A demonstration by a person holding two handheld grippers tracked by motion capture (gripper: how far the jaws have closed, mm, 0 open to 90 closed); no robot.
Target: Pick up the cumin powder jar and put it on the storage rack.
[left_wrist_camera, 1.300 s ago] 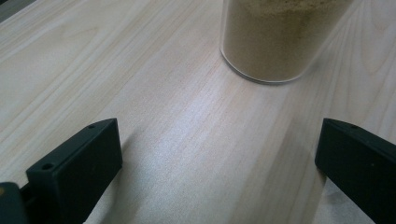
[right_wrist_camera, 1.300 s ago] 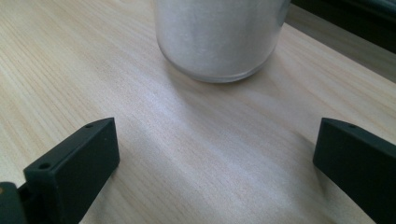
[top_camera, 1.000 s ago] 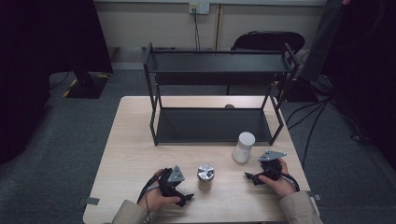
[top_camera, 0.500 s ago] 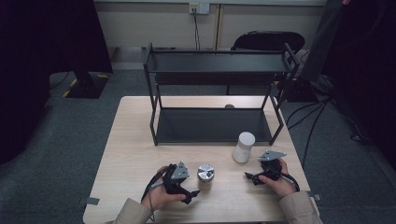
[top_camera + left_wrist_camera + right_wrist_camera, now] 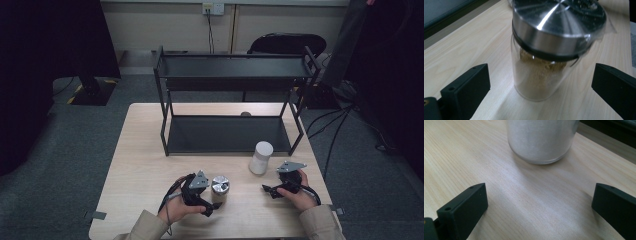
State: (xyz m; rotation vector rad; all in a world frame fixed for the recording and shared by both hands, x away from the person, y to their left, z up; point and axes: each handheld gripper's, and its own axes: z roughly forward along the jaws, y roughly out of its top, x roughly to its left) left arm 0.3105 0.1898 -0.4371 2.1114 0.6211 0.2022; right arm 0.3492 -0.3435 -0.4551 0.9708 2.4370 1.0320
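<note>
The left tool [image 5: 212, 199] gapes wide around the steel-lidded spice jar [image 5: 549, 47], not touching. The right tool [image 5: 269, 190], also released, faces the white canister [image 5: 260, 157] beside the jar.

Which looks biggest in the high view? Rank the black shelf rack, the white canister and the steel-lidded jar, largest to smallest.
1. black shelf rack, by far the largest.
2. white canister.
3. steel-lidded jar, somewhat smaller than the canister, though it stands nearer the camera.

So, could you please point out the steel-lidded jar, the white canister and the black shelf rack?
steel-lidded jar [image 5: 541, 75]: left gripper view, glass body.
white canister [image 5: 260, 159]: high view, side wall.
black shelf rack [image 5: 230, 67]: high view, top shelf.
</note>
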